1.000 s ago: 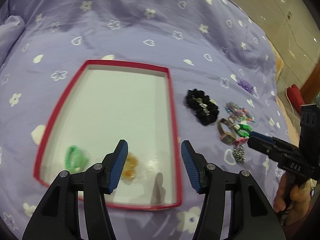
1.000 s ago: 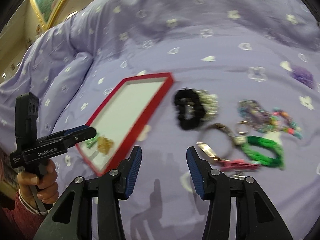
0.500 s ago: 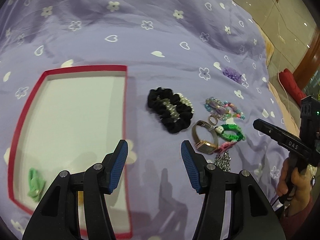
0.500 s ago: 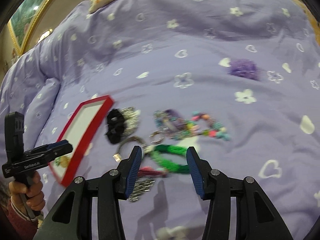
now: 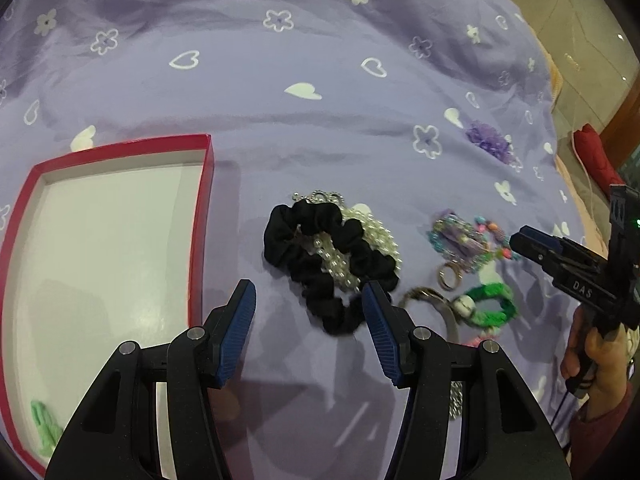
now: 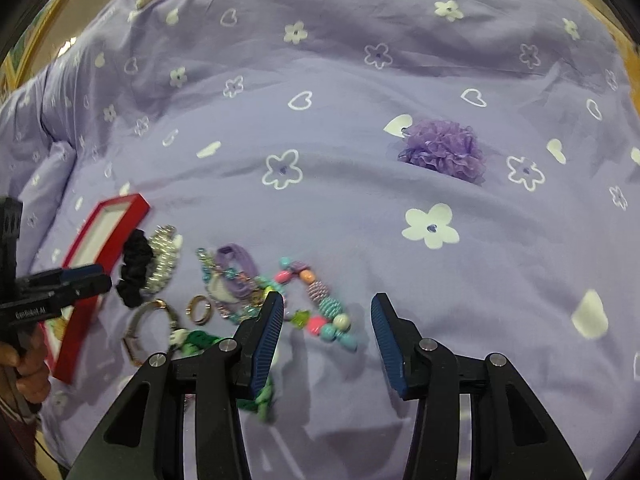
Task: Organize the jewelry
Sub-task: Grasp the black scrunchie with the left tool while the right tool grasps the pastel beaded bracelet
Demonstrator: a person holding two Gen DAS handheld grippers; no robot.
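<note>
While only a pale green hair tie [image 5: 45, 428] shows inside the red-rimmed white tray [image 5: 199, 216], task barely begun: black fabric scrunchie [image 5: 320, 264], pearl strand [image 5: 362, 240], bead necklace [image 6: 320, 308], bangles and purple pom-pom [image 6: 444, 152] loose on the bed; both grippers' jaws wide, empty.

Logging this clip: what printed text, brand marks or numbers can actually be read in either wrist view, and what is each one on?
"DAS": white letters on the side of the right gripper, seen from the left wrist view.
White lettering on the side of the left gripper, seen from the right wrist view: too blurred to read with certainty.
No readable text on the red tray, the jewelry or the bedspread.
</note>
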